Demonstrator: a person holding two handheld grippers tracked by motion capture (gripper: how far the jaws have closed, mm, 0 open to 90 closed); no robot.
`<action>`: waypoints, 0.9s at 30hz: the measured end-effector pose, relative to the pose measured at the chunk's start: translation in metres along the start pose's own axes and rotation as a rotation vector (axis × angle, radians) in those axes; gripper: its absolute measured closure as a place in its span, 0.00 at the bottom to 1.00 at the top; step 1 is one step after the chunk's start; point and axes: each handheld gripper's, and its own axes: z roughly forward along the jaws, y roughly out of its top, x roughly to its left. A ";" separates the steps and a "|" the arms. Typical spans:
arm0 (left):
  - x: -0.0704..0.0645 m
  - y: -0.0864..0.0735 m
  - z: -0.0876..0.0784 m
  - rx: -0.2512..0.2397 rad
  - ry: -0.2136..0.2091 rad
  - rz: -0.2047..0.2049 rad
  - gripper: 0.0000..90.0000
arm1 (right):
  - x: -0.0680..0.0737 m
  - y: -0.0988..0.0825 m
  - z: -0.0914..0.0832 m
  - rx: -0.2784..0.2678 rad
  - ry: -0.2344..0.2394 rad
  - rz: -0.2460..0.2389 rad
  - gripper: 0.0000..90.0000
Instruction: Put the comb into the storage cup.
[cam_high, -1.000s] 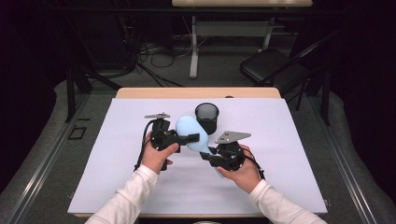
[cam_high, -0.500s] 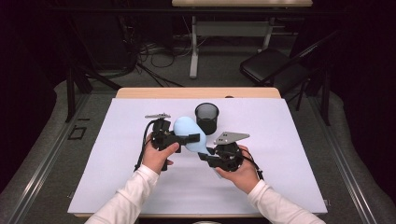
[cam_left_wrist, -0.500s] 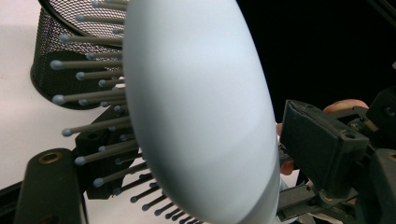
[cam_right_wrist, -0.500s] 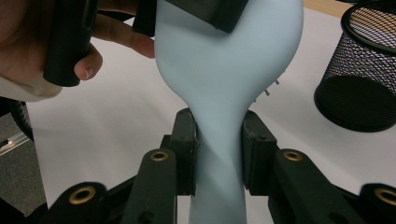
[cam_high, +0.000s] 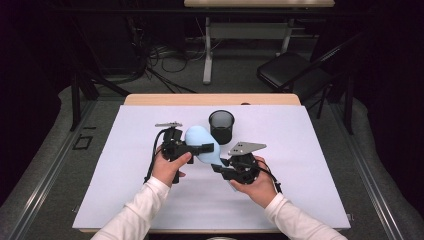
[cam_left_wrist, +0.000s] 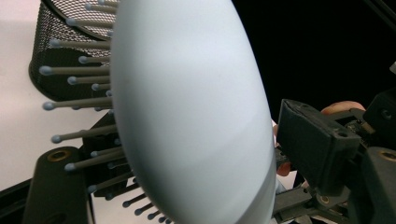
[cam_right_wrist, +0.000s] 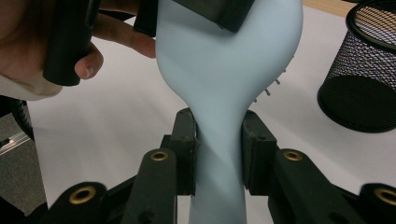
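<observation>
Right now a pale blue hairbrush (cam_high: 201, 144) hangs above the middle of the white-covered table (cam_high: 125, 165), caught between both grippers. It is smooth, matte plastic: a broad oval head with a rounded back, narrowing into a slim handle. In the left gripper view, thin grey bristles (cam_left_wrist: 74, 70) with small ball tips stand out from the head's far side.

The right gripper (cam_right_wrist: 218, 154) pinches the handle, its black pads tight on both sides of the narrow neck. The left gripper (cam_high: 202, 148) straddles the head; its jaws have just been closing around it, one block lying across the brush's back, and I cannot tell whether the pads press yet.

Just beyond the brush stands a black wire-mesh cup (cam_high: 221, 126), round and open-topped, close behind the head but apart from it. The left hand (cam_high: 169, 167) grips its tool beside the brush. Past the table's far edge sits a dark folding chair (cam_high: 290, 72).
</observation>
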 end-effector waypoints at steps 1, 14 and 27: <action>0.000 0.000 0.000 -0.002 -0.001 -0.007 0.28 | 0.000 0.000 0.000 -0.002 0.002 -0.001 0.78; 0.006 -0.002 -0.008 -0.010 -0.062 -0.043 0.35 | -0.002 -0.003 0.000 -0.017 0.031 -0.001 0.78; 0.005 -0.002 -0.010 -0.008 -0.087 -0.028 0.41 | -0.007 -0.009 0.000 -0.056 0.062 0.001 0.78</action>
